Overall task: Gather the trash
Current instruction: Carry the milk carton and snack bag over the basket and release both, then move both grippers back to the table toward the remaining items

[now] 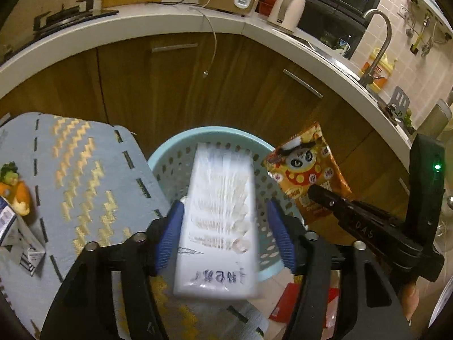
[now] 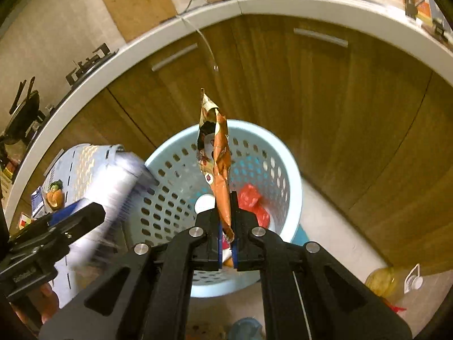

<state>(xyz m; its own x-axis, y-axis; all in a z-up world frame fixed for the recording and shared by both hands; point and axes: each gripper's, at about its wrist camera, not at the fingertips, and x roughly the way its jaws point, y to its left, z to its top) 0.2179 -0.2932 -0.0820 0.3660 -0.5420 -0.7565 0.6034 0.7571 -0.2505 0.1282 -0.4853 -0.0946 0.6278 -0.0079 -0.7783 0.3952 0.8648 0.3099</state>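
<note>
The drop-off step seems in hand: a white packet (image 1: 218, 221) hangs loose between the spread left gripper (image 1: 225, 235) above the basket (image 1: 167, 155), while a snack bag (image 2: 219, 170), pinched by the right gripper (image 2: 225, 221), awaits release.

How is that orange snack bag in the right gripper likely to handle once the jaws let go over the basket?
The orange snack bag looks flat and creased, pinched edge-on in the right gripper, so it is probably empty and very light. It stands above the jaws, so the film seems fairly stiff. Released over the blue basket, it may flutter rather than fall straight.
</note>
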